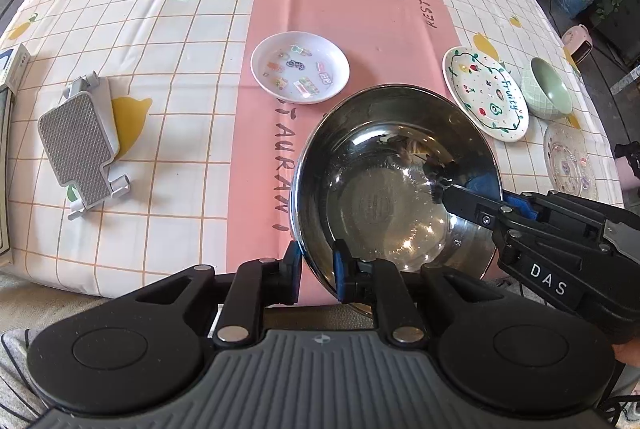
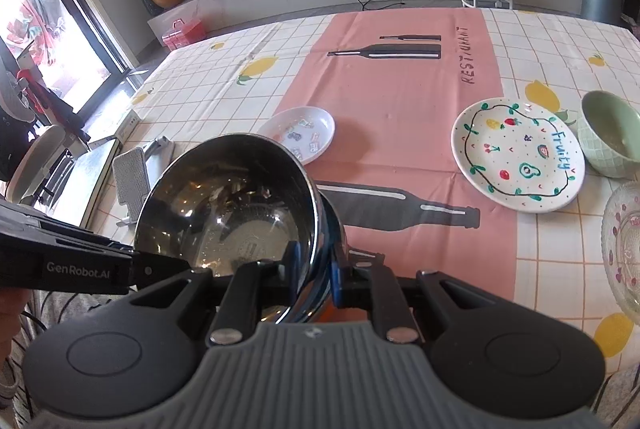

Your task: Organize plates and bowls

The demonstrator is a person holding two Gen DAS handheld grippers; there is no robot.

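1. The left gripper (image 1: 318, 279) has its two blue-padded fingers pinched on the near rim of a shiny round stainless-steel bowl (image 1: 394, 181), one finger outside the wall and one inside.
2. The right gripper (image 2: 314, 271) is clamped on the same steel bowl (image 2: 228, 197) at another part of the rim, again with one finger on each side of the wall.
3. The steel bowl is held tilted above the near edge of the table, clear of the pink-and-white checked tablecloth with lemon prints (image 1: 168, 77).
4. Just beyond the bowl, on the pink centre strip, lies a small white shallow plate with sticker-like motifs (image 1: 300, 67).
5. To the right of it lies a white round plate painted with fruit and the word "Fruity" (image 2: 518, 159).
6. A pale green ceramic bowl with a lattice-textured wall (image 2: 610, 133) stands just beside that plate, at its right.
7. A clear glass plate with purple flowers (image 2: 624, 245) lies nearer, at the right edge.
8. On the left side lies a grey-and-white folding stand (image 1: 82, 145).
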